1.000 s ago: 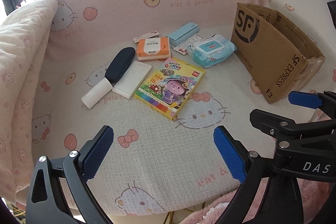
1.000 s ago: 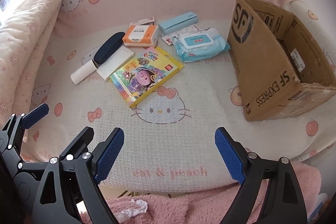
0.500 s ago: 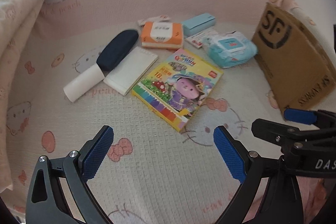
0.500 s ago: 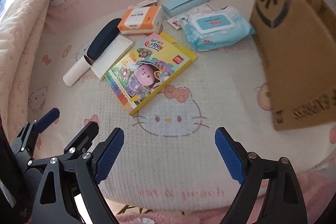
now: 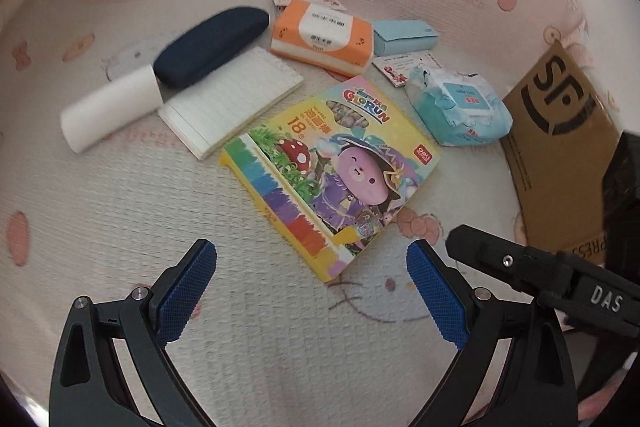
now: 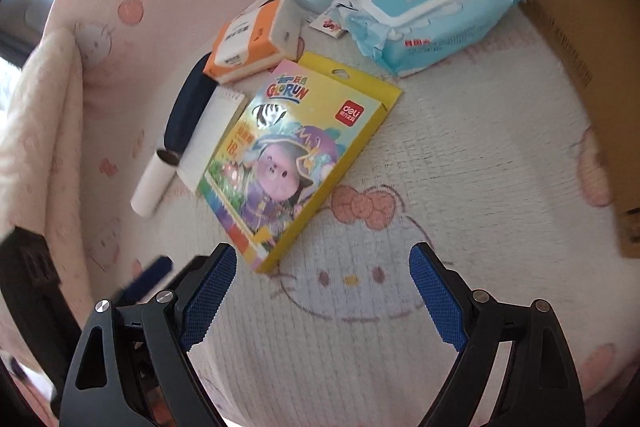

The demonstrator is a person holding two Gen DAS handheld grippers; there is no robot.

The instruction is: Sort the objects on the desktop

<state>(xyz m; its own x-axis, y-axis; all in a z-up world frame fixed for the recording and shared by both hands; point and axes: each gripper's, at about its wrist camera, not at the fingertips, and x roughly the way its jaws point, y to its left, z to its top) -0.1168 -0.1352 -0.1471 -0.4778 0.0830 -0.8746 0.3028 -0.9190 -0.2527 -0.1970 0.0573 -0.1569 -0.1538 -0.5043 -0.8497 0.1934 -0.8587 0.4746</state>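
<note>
A yellow crayon box [image 5: 332, 179] lies mid-surface, also in the right wrist view [image 6: 296, 155]. Around it lie a white notepad [image 5: 232, 99], a navy case [image 5: 212, 45], a white roll [image 5: 110, 107], an orange tissue pack [image 5: 320, 35], a light blue box [image 5: 404, 37] and a blue wet-wipes pack [image 5: 456, 107], which also shows in the right wrist view [image 6: 428, 11]. My left gripper [image 5: 312, 287] is open and empty just short of the crayon box. My right gripper [image 6: 322, 291] is open and empty near the box's near corner.
A brown SF cardboard box [image 5: 560, 147] stands at the right, also in the right wrist view [image 6: 580, 27]. Everything rests on a pink Hello Kitty blanket [image 5: 120, 227] that rises at the back. A cream quilt [image 6: 36, 115] lies at the left.
Both grippers have moved forward and down toward the crayon box, which now looks much larger. Both stay open. The objects have not moved.
</note>
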